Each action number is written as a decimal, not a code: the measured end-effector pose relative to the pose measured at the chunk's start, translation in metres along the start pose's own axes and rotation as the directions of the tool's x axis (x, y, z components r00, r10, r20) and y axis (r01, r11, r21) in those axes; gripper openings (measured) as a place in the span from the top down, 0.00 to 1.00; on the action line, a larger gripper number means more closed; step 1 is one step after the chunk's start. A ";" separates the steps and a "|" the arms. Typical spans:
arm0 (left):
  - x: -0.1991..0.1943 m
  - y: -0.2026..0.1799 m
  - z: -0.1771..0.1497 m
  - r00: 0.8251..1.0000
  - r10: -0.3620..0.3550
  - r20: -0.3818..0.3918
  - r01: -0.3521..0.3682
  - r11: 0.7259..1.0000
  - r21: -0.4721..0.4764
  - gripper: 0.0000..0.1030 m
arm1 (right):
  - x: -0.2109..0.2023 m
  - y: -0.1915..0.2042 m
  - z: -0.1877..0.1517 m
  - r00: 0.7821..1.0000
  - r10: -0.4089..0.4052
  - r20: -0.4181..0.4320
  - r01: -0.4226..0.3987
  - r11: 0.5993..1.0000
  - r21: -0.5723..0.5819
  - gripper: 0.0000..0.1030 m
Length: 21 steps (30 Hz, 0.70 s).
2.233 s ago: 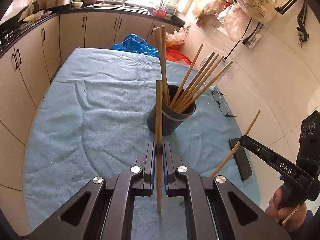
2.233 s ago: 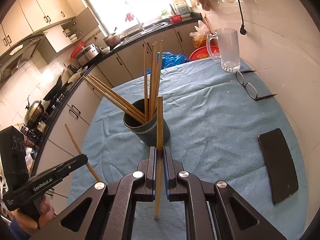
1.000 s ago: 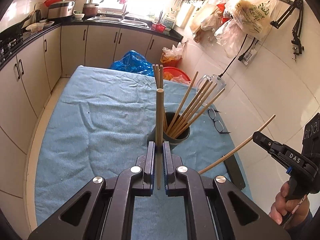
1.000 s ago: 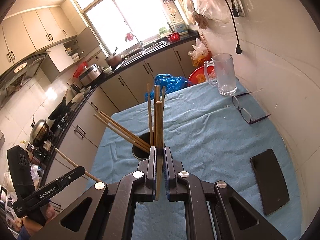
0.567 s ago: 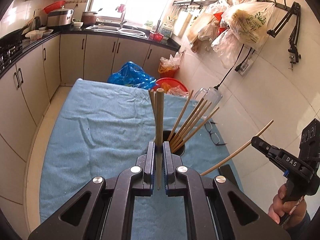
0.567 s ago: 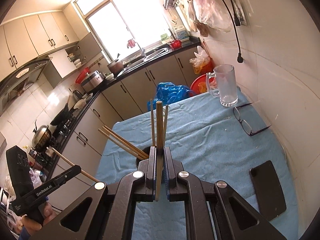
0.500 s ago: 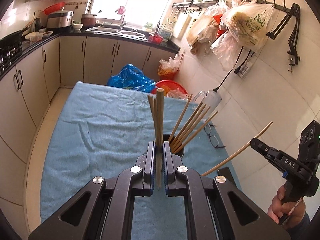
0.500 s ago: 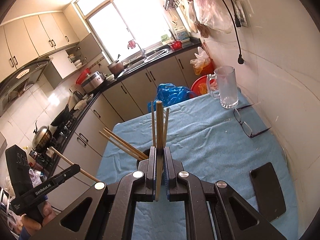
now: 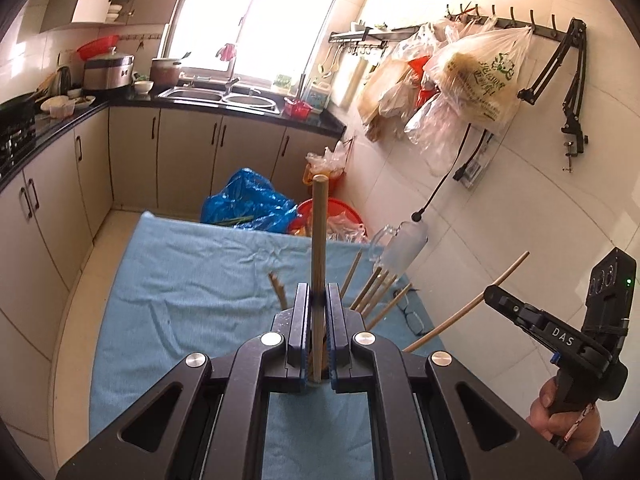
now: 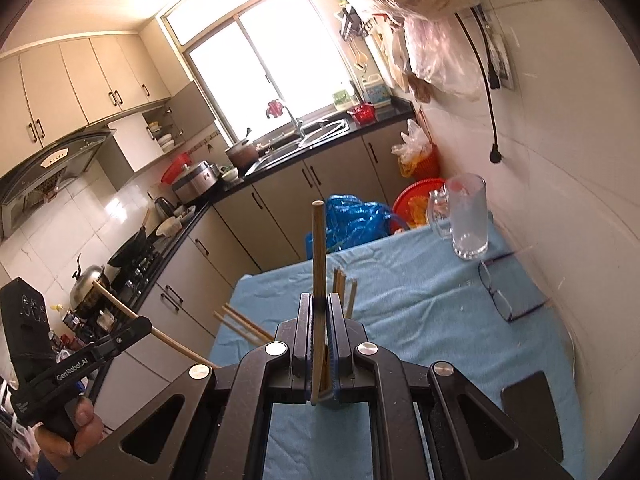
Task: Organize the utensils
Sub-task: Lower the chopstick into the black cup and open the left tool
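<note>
My left gripper [image 9: 319, 300] is shut on a wooden chopstick [image 9: 319, 240] that stands upright between its fingers. My right gripper [image 10: 319, 308] is shut on another chopstick [image 10: 318, 260], also upright. Both are held high over the blue-clothed table [image 9: 192, 280]. The dark holder cup is hidden behind the fingers in both views; only the tips of several chopsticks [image 9: 376, 288] standing in it stick out, also in the right wrist view [image 10: 340, 284]. The right gripper shows in the left wrist view [image 9: 492, 294] with its chopstick [image 9: 468, 306]; the left gripper shows in the right wrist view [image 10: 140, 326].
A glass mug [image 10: 466, 220], a pair of glasses [image 10: 504, 296] and a black phone [image 10: 532, 404] lie on the table by the tiled wall. Blue bag [image 9: 248, 204] and red basin [image 9: 340, 210] stand beyond the table's far end. Cabinets [image 9: 48, 200] run along the left.
Both grippers have risen and tilted up with their chopsticks still held. The cup has dropped behind the fingers, and more of the wall and window shows.
</note>
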<state>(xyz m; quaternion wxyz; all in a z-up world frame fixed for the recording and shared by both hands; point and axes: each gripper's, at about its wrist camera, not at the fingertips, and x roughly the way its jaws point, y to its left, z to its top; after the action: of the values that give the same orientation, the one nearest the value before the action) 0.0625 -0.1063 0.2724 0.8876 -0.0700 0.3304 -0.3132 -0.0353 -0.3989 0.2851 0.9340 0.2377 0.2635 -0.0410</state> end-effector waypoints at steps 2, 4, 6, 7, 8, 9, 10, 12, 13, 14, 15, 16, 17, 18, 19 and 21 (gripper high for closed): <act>0.003 -0.003 0.005 1.000 0.001 0.006 -0.001 1.000 0.004 0.94 | 0.002 0.001 0.006 1.000 0.001 0.009 -0.001 1.000 -0.002 0.94; 0.006 -0.004 0.008 1.000 0.003 0.012 -0.003 1.000 0.005 0.94 | 0.004 0.003 0.011 1.000 0.000 0.017 0.000 1.000 -0.005 0.94; 0.011 -0.005 0.010 1.000 0.004 0.010 -0.004 1.000 0.000 0.94 | 0.008 0.005 0.017 1.000 -0.002 0.026 0.002 1.000 -0.008 0.94; 0.014 -0.005 0.011 1.000 0.006 0.010 -0.006 1.000 -0.003 0.94 | 0.010 0.006 0.019 1.000 -0.003 0.029 0.003 1.000 -0.012 0.94; 0.017 -0.005 0.011 1.000 0.010 0.010 -0.010 1.000 -0.005 0.94 | 0.013 0.006 0.021 1.000 -0.004 0.028 0.004 1.000 -0.014 0.94; 0.019 -0.005 0.010 1.000 0.013 0.009 -0.013 1.000 -0.006 0.94 | 0.015 0.006 0.021 1.000 -0.004 0.028 0.005 1.000 -0.013 0.94; 0.023 -0.005 0.009 1.000 0.016 0.004 -0.016 1.000 -0.007 0.94 | 0.018 0.007 0.022 1.000 -0.005 0.027 0.006 1.000 -0.014 0.94; 0.031 -0.005 0.006 1.000 0.025 -0.004 -0.025 1.000 -0.007 0.94 | 0.026 0.007 0.020 1.000 -0.013 0.015 0.014 1.000 -0.020 0.94; 0.034 -0.005 0.005 1.000 0.027 -0.007 -0.027 1.000 -0.007 0.94 | 0.031 0.005 0.020 1.000 -0.016 0.010 0.017 1.000 -0.019 0.94; 0.037 -0.004 0.003 0.999 0.030 -0.012 -0.030 1.000 -0.008 0.94 | 0.034 0.005 0.018 1.000 -0.019 0.004 0.019 1.000 -0.019 0.94; 0.042 -0.003 0.000 0.999 0.032 -0.019 -0.032 0.999 -0.011 0.94 | 0.038 0.004 0.016 1.000 -0.023 -0.003 0.023 1.000 -0.021 0.94; 0.044 -0.003 -0.001 0.999 0.034 -0.023 -0.034 0.999 -0.011 0.94 | 0.041 0.003 0.014 1.000 -0.029 -0.007 0.029 0.999 -0.024 0.94; 0.048 -0.002 -0.003 0.999 0.038 -0.028 -0.038 0.999 -0.010 0.94 | 0.045 0.002 0.011 0.999 -0.035 -0.012 0.035 0.999 -0.026 0.93; 0.051 -0.001 -0.005 0.999 0.043 -0.033 -0.043 0.999 -0.010 0.94 | 0.049 0.000 0.009 0.999 -0.039 -0.021 0.039 0.999 -0.026 0.94; 0.056 0.000 -0.007 0.998 0.047 -0.042 -0.047 0.999 -0.013 0.94 | 0.054 -0.001 0.007 0.999 -0.043 -0.029 0.042 0.999 -0.024 0.94; 0.061 0.002 -0.012 0.997 0.052 -0.052 -0.053 0.998 -0.015 0.94 | 0.062 -0.005 0.003 0.998 -0.054 -0.042 0.053 0.998 -0.026 0.94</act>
<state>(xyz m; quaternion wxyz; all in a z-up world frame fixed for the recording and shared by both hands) 0.0919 -0.1398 0.2298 0.8861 -0.0604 0.3573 -0.2889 0.0183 -0.4012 0.2534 0.9296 0.2198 0.2902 -0.0578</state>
